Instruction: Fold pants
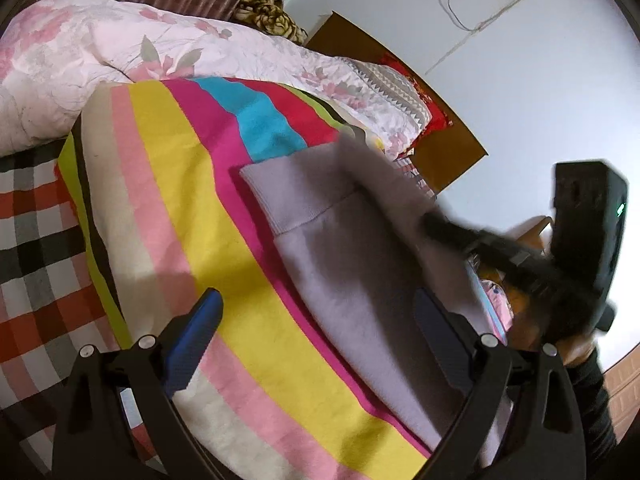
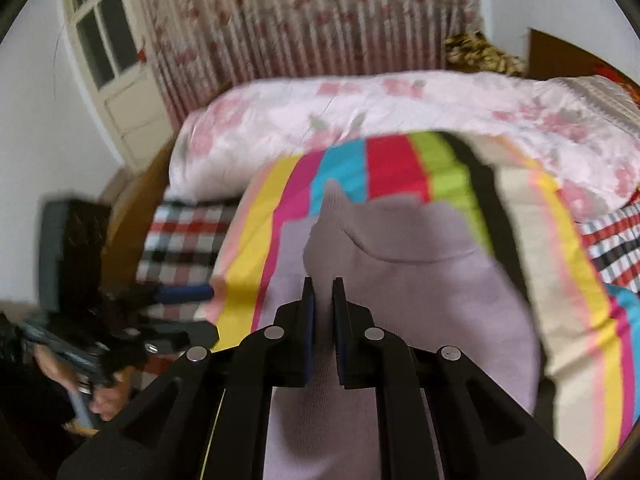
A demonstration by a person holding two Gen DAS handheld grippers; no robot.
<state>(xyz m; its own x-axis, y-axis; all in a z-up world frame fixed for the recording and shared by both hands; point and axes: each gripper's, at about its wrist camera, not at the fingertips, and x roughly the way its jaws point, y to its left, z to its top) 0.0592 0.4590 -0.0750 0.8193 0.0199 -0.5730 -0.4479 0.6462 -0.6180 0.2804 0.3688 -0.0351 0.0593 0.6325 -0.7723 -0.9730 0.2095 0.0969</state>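
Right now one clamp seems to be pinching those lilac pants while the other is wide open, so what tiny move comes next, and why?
Probably the right gripper carries its pinched flap of the lilac pants further across and lays it down. Its jaws are nearly shut on lifted cloth, and the fold looks unfinished. The left gripper is open over the striped blanket, holding nothing.

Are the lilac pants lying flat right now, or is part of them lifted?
Partly lifted. The right gripper is shut on the lilac pants, pulling one part up over the rest on the striped sheet.

Bare rainbow-striped cotton sheet (image 1: 192,200) is lying open leftward; the bunched pink floral quilt (image 1: 80,52) is walling off its far edge
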